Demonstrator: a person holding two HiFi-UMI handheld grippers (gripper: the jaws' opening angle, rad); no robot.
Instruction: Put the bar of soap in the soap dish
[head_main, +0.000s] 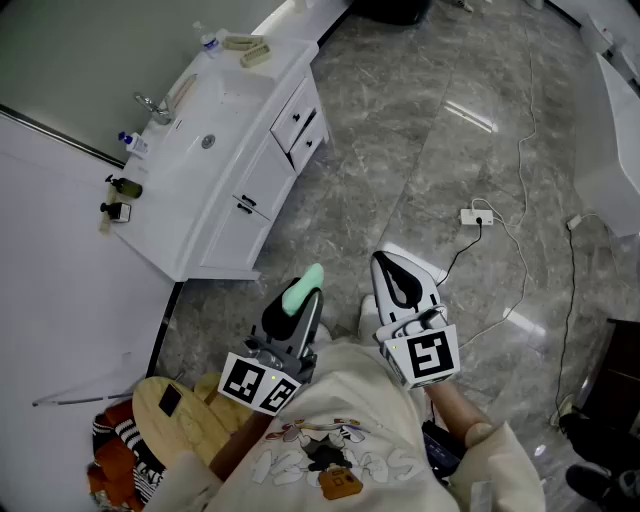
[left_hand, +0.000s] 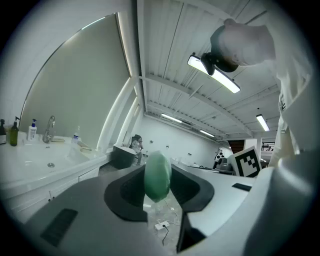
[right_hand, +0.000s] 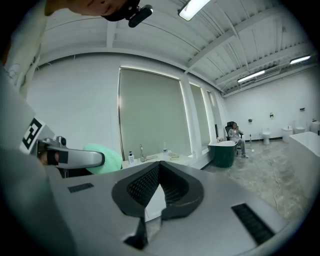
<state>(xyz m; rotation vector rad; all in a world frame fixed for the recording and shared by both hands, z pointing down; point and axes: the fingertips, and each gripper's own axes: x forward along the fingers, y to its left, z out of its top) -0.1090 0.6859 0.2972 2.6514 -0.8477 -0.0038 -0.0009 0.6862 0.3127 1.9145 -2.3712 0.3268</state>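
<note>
Left gripper (head_main: 297, 306) first: its jaws are clamped on the pale green oval bar of soap (left_hand: 157, 175), pads squeezing it from both sides. The bar stands on edge, pokes out past the tips, and the gripper points roughly level. The right gripper (right_hand: 159, 168) is carrying nothing, jaws pressed together tip to tip, and it's held just beside the left one, in front of the person's cream printed sweatshirt (head_main: 340, 440). Both are up in the air over the grey marble floor (head_main: 400, 150), well apart from the white vanity worktop (head_main: 175, 215) with its sunken sink (head_main: 207, 142) and chrome tap (head_main: 152, 105). At the far end of that worktop, near the back corner, sit two small beige oblong things (head_main: 245, 42). My guess is one of them is the soap dish, but they're too small in every view to be sure. A couple of dark bottles (head_main: 124, 186) stand at the near end, along the wall edge. Progress-wise, I'd say the pickup is done and the grip looks solid, but the soap is nowhere near a dish yet. So what's left is basically everything after the grab: carry it over to the vanity, reach to the far end, lower the bar in flat and let go. Soap is slippery stuff, so it could squirt out if the squeeze gets harder.
</note>
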